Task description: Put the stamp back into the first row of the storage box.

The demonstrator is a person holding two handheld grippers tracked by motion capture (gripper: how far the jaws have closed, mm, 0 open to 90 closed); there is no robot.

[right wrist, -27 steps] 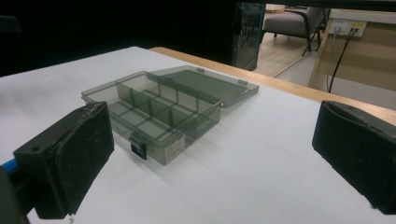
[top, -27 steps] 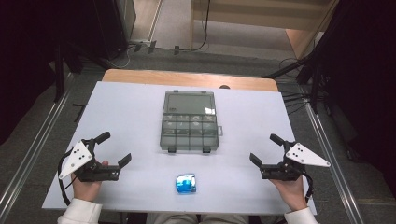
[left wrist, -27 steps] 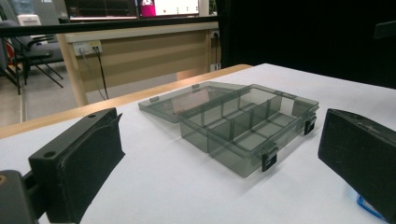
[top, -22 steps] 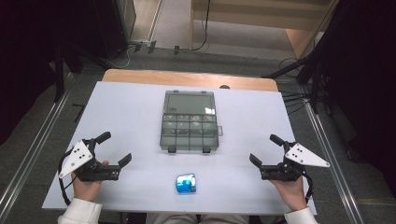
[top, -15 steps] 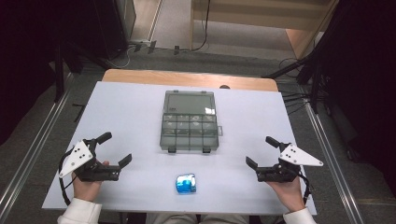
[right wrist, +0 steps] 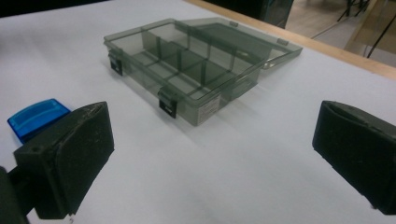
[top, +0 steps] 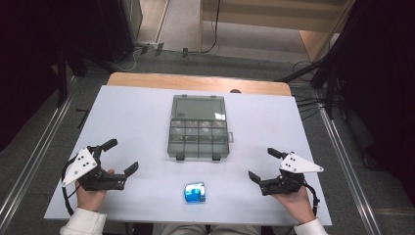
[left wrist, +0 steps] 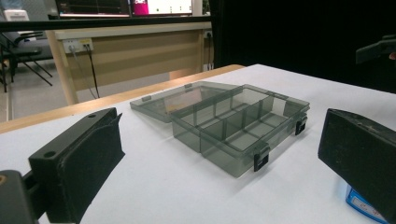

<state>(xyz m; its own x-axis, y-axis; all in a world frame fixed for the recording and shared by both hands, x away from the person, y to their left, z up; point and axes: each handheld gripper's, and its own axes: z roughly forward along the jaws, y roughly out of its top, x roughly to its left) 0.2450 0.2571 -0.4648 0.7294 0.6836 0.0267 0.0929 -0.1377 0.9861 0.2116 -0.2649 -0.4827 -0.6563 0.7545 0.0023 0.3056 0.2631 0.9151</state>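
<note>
1. Left claw (top: 120, 156) hovering low over the near-left part of the white worktop (top: 132, 117), jaws spread wide, nothing between them; aimed toward the middle, so probably readied for a reach inward.
2. Right claw (top: 264, 164) mirrored at the near right, jaws likewise spread wide and empty, held just above the worktop and well apart from everything on it.
3. Smoky clear compartment box (top: 198, 133) lying flat at the centre of the worktop, squarely between the two claws and farther from the person than either.
4. Lid (top: 199, 106) folded fully back onto the worktop on the far side, hinged along the box's far edge; dividers laid bare that way, open to a drop from above.
5. Two black latches (left wrist: 261, 160) hanging loose on the near wall, facing the person, likely so that closing can be done from the near side.
6. Compartments apparently empty in the two gripper views; small contents too hard to rule out from above.
7. Small blue case (top: 195, 192) resting near the worktop's near edge, in front of the box and roughly midway between the claws, touching neither; within easy reach of both, so a likely first pick.
8. In the right gripper view, blue case (right wrist: 35, 116) partly hidden behind one jaw, box beyond it.
</note>
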